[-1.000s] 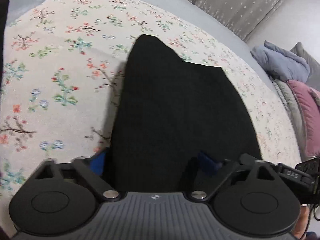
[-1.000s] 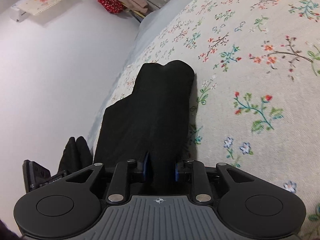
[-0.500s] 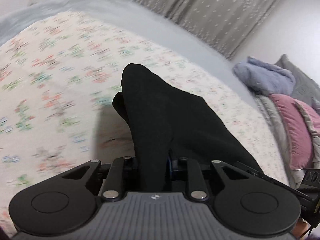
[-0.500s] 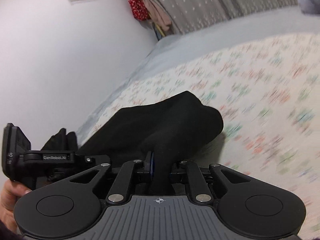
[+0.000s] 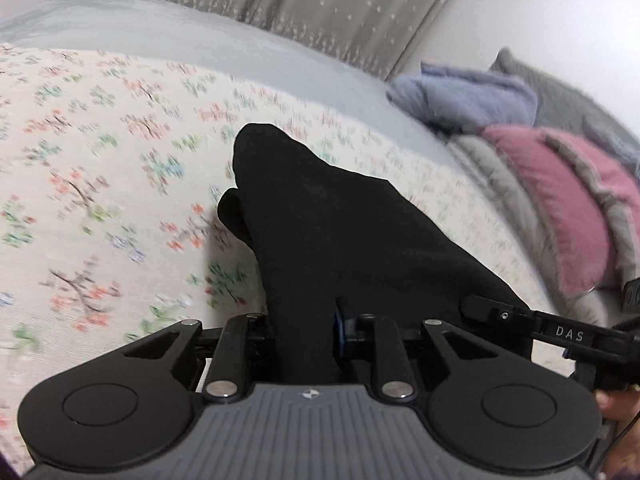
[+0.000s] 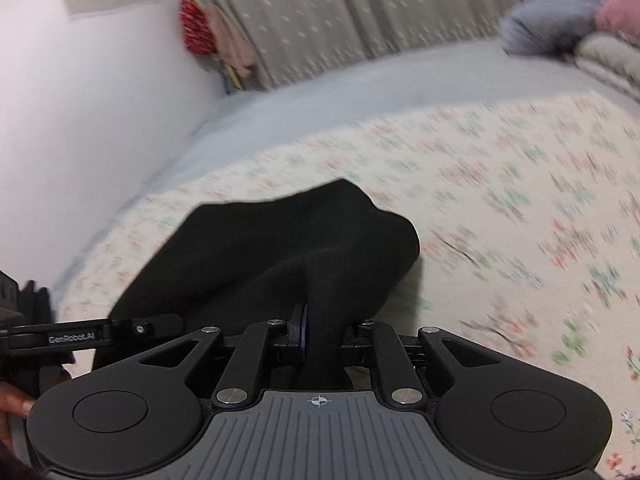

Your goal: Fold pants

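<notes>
Pants, black, hang bunched between your two tools above the bed, and both grips are on them. Your left hand-held gripper is clamped on a thick fold of the cloth: the black fabric fills the gap between its jaws, and a blue pad shows at the right jaw against the cloth. Its jaws have just been closing, with the pants between them. Your right hand-held gripper is also clamped on the pants, a narrower gather of cloth pinched between its jaws, with the blue pad on the left jaw pressed to it. Those jaws too have just been closing on the fabric.

From each grip the cloth runs forward and droops in a rounded lump over the floral bedspread, roughly over the middle of the bed rather than near an edge. Whether the far end of the lump touches the bedspread I cannot tell; both views are smeared there.

Beyond the spread lies a plain grey sheet strip, then a grey patterned curtain. At the bed's right end, in the left view, sits a pile of bedding: a blue-grey blanket and a pink pillow. In the right view a red cloth item hangs by the white wall.
</notes>
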Motion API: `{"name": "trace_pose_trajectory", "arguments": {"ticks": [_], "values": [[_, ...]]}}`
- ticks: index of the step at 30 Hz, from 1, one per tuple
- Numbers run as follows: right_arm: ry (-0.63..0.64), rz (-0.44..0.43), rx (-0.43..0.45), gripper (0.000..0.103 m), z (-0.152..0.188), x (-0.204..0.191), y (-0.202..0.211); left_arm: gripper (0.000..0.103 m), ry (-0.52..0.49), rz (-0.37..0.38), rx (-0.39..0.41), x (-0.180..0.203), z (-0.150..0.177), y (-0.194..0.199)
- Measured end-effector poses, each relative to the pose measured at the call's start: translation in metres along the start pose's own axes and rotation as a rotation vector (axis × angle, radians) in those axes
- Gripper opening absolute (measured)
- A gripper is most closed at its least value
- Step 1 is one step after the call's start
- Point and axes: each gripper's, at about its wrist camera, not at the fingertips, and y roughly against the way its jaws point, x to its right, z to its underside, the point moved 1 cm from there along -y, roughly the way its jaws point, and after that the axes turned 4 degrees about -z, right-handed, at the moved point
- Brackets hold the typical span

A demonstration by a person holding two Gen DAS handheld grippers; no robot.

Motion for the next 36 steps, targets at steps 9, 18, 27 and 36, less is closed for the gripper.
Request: {"name": "trace_pose_trajectory", "arguments": {"ticks": [9, 18, 27, 36], "values": [[-0.181, -0.067, -0.057, 0.032, 0.022, 0.046, -0.021, 0.047, 0.044, -0.032, -0.014, -0.021, 0.005, -0.007], [-0.139, 0.034, 0.088, 0.046, 0.008, 0.038, 0.012, 0.046, 0.065, -0.087, 0.058, -0.024, -0.008, 0.02], [-0.614, -0.248, -0.01, 0.051, -0.015, 0.107, -0.04, 0.046, -0.157, 0.008, 0.105, 0.032, 0.006, 0.037], [-0.5, -0.265, 0.087, 0.058, -0.063, 0.097, -0.078, 0.039, -0.193, -0.04, -0.014, 0.032, 0.022, -0.007]]}}
